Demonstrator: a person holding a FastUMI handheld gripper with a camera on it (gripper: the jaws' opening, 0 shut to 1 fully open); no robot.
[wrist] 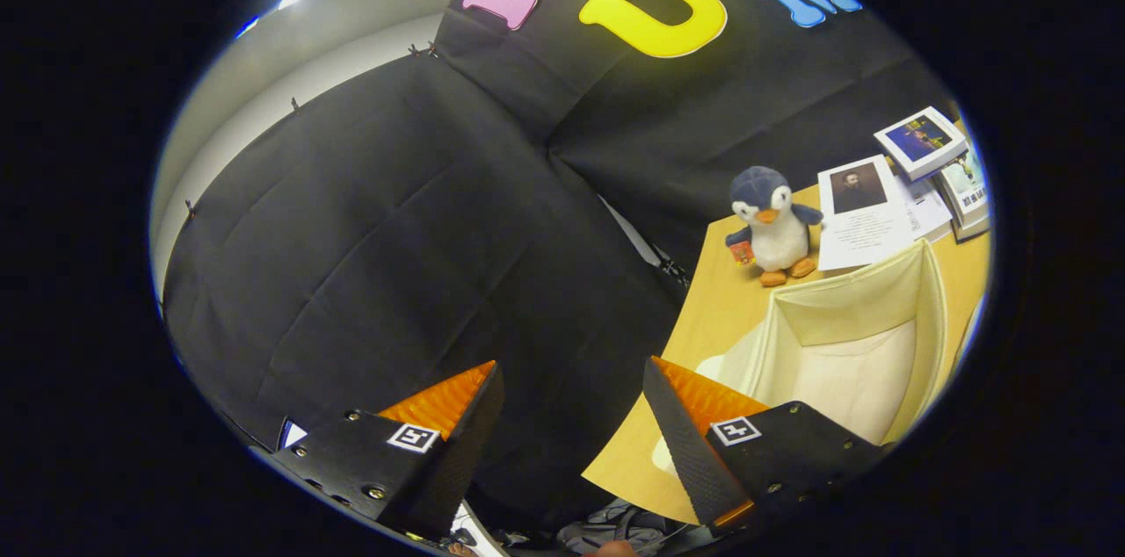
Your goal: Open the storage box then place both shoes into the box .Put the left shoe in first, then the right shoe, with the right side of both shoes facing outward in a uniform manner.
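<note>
Gripper [571, 390] hangs tilted over the near corner of a wooden surface [721, 293], its two fingers spread wide apart with nothing between them. One finger sits over the black cloth wall [395, 214] of the booth; the other overlaps the edge of the surface and the near rim of the storage box [857, 346]. The storage box, a cream fabric bin, stands open-topped on the surface just ahead of that finger, and the part of its pale interior in sight holds nothing. Beyond the box, near the far edge of the surface, a plush penguin [773, 223] stands upright, dark on the head and wings, white at the belly, orange at the feet. Just beside the penguin lies a printed sheet [863, 214] bearing a small portrait, and past it, against the wall, rest a few books [936, 157], one with a framed picture on its cover. Below the fingers, off the edge of the surface, some grey fabric [615, 531] shows, too unclear to identify.
</note>
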